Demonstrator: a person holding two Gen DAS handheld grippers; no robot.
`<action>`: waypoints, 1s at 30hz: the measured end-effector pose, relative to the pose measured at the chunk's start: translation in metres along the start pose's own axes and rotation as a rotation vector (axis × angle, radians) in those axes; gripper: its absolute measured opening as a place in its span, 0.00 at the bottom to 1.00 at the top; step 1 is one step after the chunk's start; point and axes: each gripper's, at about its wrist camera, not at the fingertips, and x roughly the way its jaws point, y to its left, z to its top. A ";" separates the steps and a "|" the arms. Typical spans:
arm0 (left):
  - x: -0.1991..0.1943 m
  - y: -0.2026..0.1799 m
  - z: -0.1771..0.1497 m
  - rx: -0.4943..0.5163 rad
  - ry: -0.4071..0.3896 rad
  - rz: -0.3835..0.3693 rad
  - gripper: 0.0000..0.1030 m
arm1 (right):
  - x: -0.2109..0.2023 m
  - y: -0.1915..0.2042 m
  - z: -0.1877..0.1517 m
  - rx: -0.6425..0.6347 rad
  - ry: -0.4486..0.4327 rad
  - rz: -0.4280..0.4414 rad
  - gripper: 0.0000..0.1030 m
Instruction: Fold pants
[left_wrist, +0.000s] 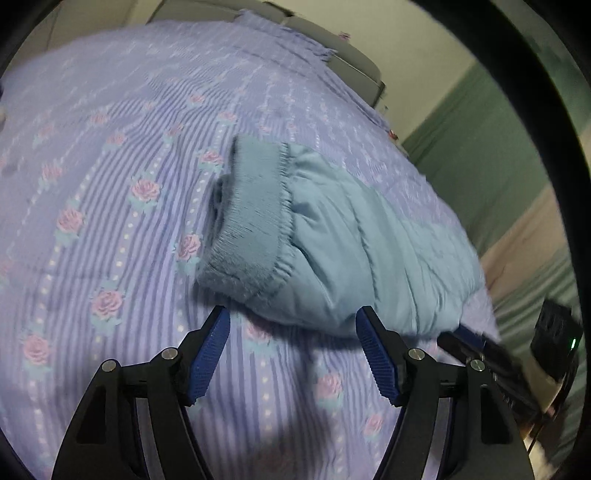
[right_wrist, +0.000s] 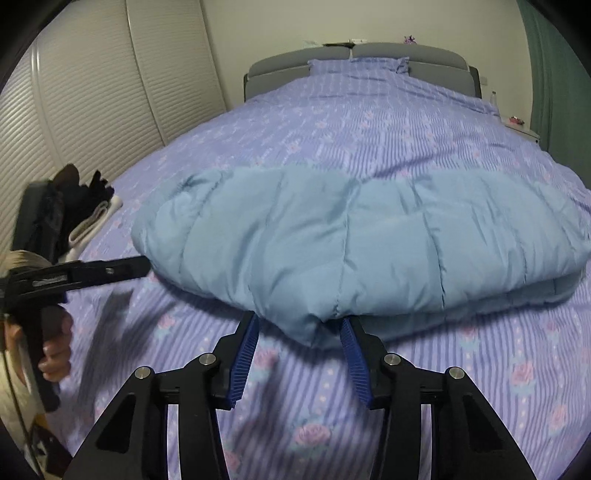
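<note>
Pale blue quilted pants (right_wrist: 351, 236) lie on the bed as a thick, compact bundle, doubled over so the layers stack; the fold edge shows at the right end in the right wrist view, and the ribbed elastic band (left_wrist: 247, 218) sits at the far end in the left wrist view. From how it lies, I judge the main folding largely done, with perhaps one more fold or a tidy-up of the near edge left.

Just before that near edge, the right gripper (right_wrist: 299, 328) hovers with its blue pads spread, holding nothing, though the tips look close to or brushing the cloth. The left gripper (left_wrist: 291, 321) is also spread wide and empty, near the bundle's corner by the band. Under everything lies the lilac striped bedspread (right_wrist: 369, 129) printed with roses, running back to a grey headboard (right_wrist: 280, 62).
</note>
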 end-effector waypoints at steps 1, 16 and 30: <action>-0.001 0.006 0.002 -0.034 -0.008 -0.009 0.68 | 0.000 -0.002 0.001 0.010 -0.004 0.005 0.46; -0.008 -0.007 0.020 0.013 -0.110 0.159 0.36 | 0.016 0.008 0.000 -0.046 0.009 0.037 0.34; -0.038 0.030 0.011 -0.020 -0.080 0.264 0.35 | 0.023 0.041 -0.028 -0.025 0.100 0.152 0.06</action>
